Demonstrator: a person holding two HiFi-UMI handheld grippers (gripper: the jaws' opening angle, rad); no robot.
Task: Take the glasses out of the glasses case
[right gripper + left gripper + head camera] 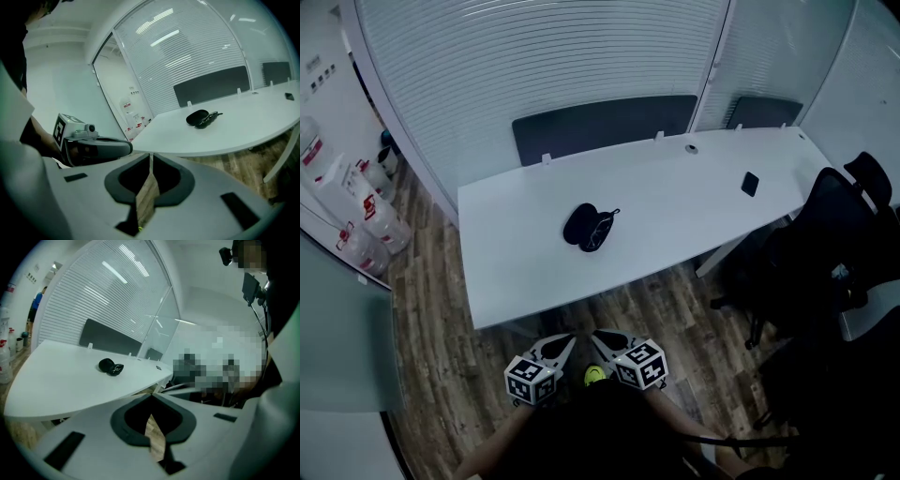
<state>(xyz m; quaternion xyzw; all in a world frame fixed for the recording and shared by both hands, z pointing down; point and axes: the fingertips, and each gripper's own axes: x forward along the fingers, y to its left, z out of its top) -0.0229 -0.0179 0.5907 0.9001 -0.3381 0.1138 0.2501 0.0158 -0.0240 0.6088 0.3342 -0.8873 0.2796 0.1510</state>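
White tabletop carries the black glasses case. Well short of the case, off the near edge, our left gripper and right gripper hang with jaws pressed together on nothing. We judge the case could skid if one gripper tugs before the other pins it; it looks spread open, but its contents are too small to tell.
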